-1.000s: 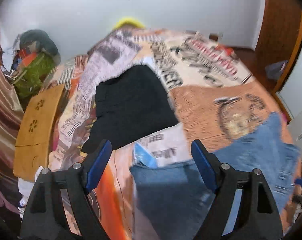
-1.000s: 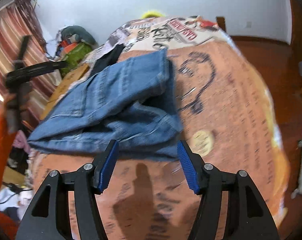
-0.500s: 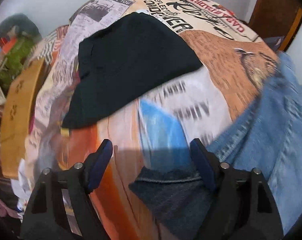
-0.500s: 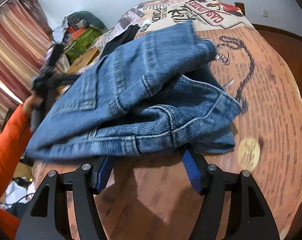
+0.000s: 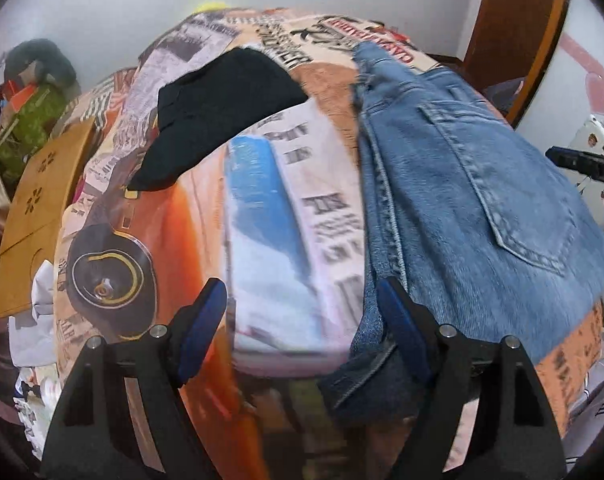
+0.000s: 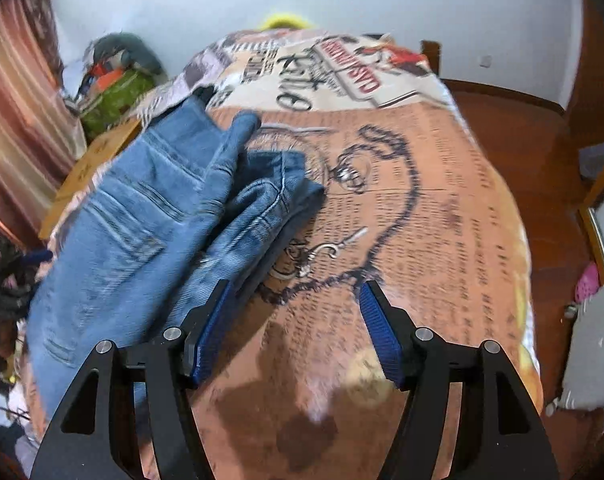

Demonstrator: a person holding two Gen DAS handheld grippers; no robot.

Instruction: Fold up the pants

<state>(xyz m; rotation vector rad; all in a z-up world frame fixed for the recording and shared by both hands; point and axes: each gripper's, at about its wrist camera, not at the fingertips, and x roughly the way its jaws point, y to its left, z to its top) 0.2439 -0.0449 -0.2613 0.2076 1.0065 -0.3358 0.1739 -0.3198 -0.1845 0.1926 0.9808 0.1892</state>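
Two hand-held grippers hung over a bed covered in a newspaper-print orange and cream bedspread [image 5: 285, 208]. Folded blue denim jeans [image 5: 474, 200] lay on the spread, a back pocket facing up, to the right in the left wrist view and to the left in the right wrist view [image 6: 149, 224].

Left gripper [image 5: 302, 328]: jaws released and wide, only bedspread between the blue pads. Its right finger [image 5: 402, 328] sat at the near edge of the jeans, where a dark denim fold bunched beside it; contact could not be judged.

Right gripper [image 6: 293, 328]: jaws apart, nothing pinched, printed bedspread between the pads. Its left finger [image 6: 211, 332] stood just beside the near edge of the jeans.

Folded black garment [image 5: 217, 108] lay farther back on the bed, apart from the jeans. Tan wooden board [image 5: 41, 208] stood beside the bed's left edge.
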